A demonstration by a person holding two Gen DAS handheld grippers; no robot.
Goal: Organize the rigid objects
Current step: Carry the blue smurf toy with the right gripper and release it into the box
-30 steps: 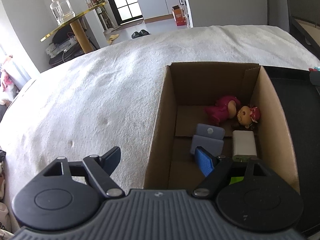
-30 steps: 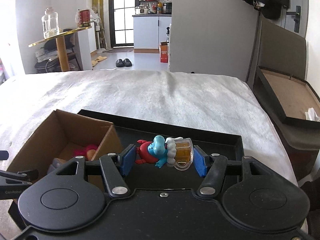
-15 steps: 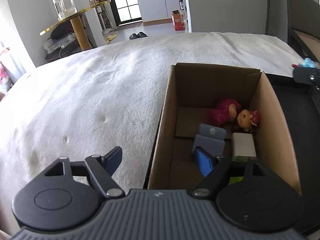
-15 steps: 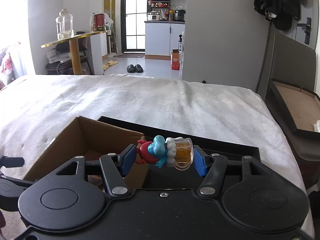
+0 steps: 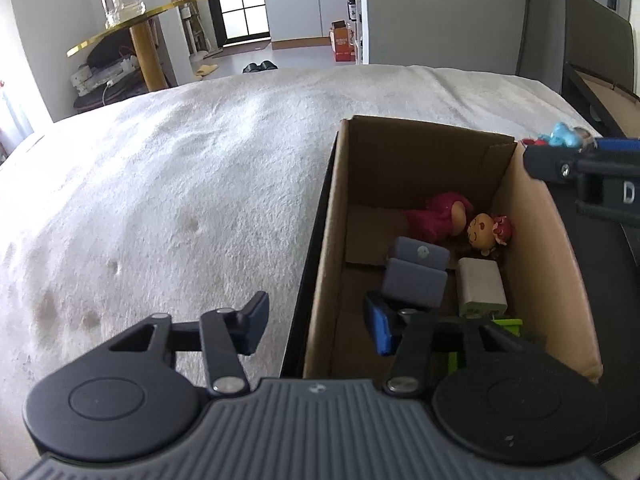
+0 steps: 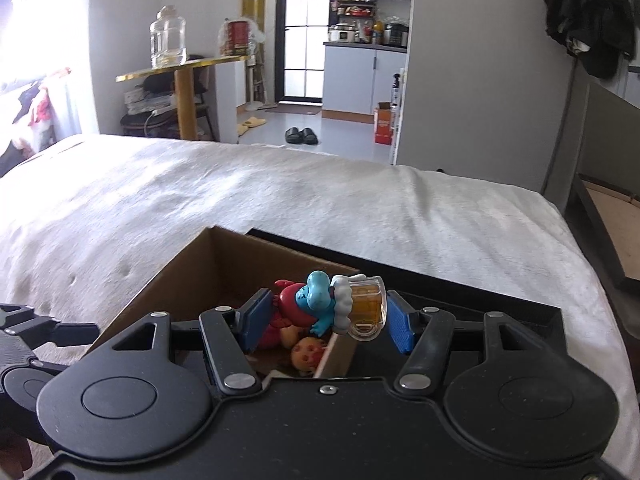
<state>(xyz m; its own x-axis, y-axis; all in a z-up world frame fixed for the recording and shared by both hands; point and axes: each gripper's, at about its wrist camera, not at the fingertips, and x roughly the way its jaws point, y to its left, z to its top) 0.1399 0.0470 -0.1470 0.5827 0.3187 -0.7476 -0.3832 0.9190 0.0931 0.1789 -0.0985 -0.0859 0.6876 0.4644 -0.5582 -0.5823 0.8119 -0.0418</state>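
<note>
Right gripper (image 6: 326, 320) fingers clamp the figurine (image 6: 320, 306) above the box (image 5: 556, 280), poised to drop it; left gripper (image 5: 316, 330) fingers straddle the box wall, spread, steadying it.

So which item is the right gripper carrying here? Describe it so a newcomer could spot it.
Start at the open cardboard box on the white bed cover. Just above its right wall, the right gripper is shut on a small blue figurine in red trousers with a clear amber-filled mug. The toys inside the box are pink, none blue.
</note>
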